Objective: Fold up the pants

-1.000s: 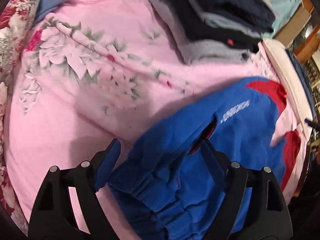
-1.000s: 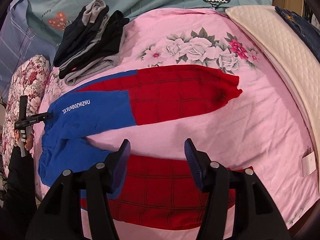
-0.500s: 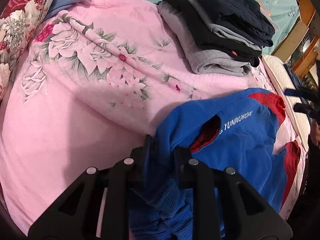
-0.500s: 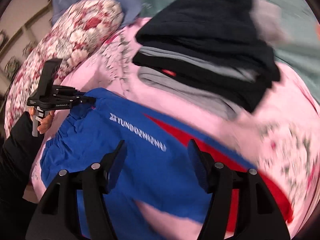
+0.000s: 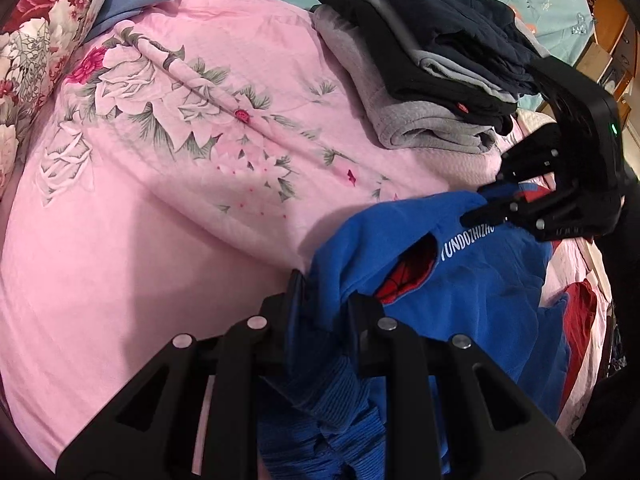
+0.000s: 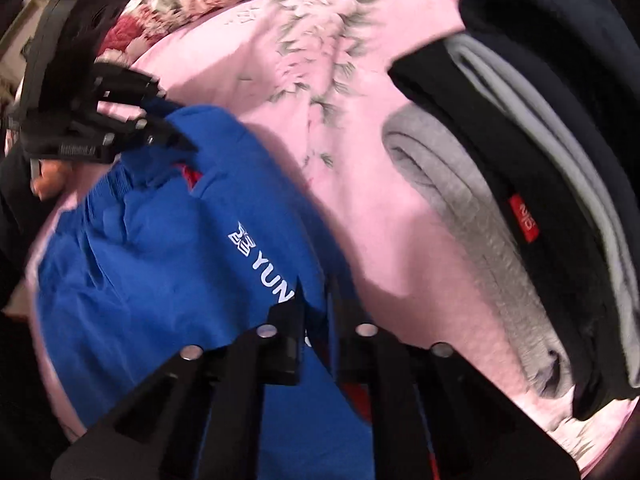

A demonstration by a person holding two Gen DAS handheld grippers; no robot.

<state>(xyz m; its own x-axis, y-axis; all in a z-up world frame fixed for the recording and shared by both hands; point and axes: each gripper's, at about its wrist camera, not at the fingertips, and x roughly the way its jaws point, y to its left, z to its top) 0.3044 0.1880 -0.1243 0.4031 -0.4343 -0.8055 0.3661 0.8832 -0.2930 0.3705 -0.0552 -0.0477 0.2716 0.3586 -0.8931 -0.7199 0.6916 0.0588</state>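
Note:
Blue pants (image 5: 488,280) with red web-print legs and white lettering lie crumpled on the pink floral sheet (image 5: 160,168). My left gripper (image 5: 324,304) is shut on the blue waist fabric at the near end. My right gripper (image 5: 480,206) comes in from the right in that view and pinches the far blue edge by the lettering. In the right wrist view, my right gripper (image 6: 316,316) is shut on the pants (image 6: 152,280) just past the lettering, and the left gripper (image 6: 176,140) holds the upper left corner, with a hand behind it.
A stack of folded dark and grey clothes (image 5: 432,64) sits on the sheet just beyond the pants, close to the right gripper (image 6: 520,168). A floral pillow (image 5: 28,40) lies at the far left. Wooden furniture (image 5: 612,40) stands past the bed's right corner.
The left gripper shut on the blue waist fabric. The right gripper swung from over the red legs to the waist end and shut on the blue edge.

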